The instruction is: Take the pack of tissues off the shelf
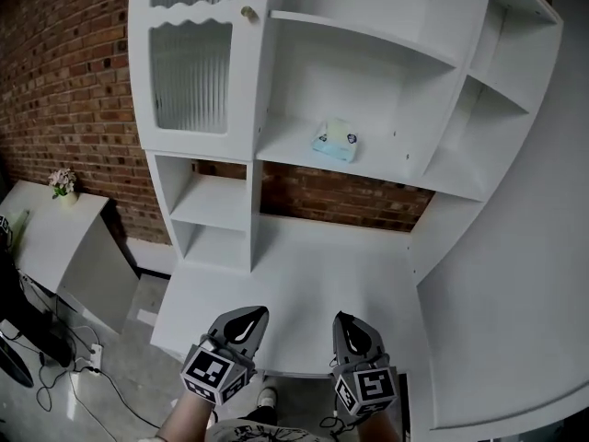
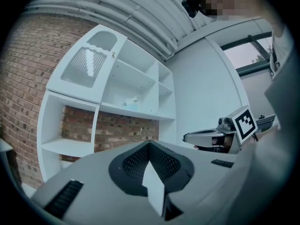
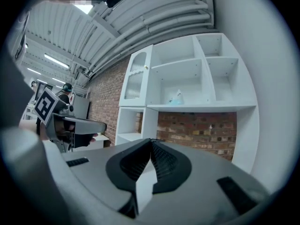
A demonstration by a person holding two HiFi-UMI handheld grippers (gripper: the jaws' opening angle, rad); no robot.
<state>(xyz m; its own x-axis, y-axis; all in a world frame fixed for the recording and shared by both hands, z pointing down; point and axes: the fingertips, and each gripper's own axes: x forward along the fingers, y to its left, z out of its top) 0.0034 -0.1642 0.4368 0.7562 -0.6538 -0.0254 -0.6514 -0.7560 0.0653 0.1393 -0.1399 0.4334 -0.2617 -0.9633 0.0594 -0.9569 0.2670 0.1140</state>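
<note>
I hold both grippers low at 6 o'clock, side by side above the near edge of the white desk (image 1: 304,265). The left gripper (image 1: 248,317) has its jaws pressed together with nothing between them. The right gripper (image 1: 347,324) is likewise closed tight and empty. The pack of tissues (image 1: 335,141) lies up at 12 o'clock on the wide open shelf (image 1: 391,159), well apart from both grippers. A ribbed-glass cabinet door (image 1: 189,72) sits at its 10 o'clock. A brick wall (image 1: 64,72) runs off at 9 o'clock.
</note>
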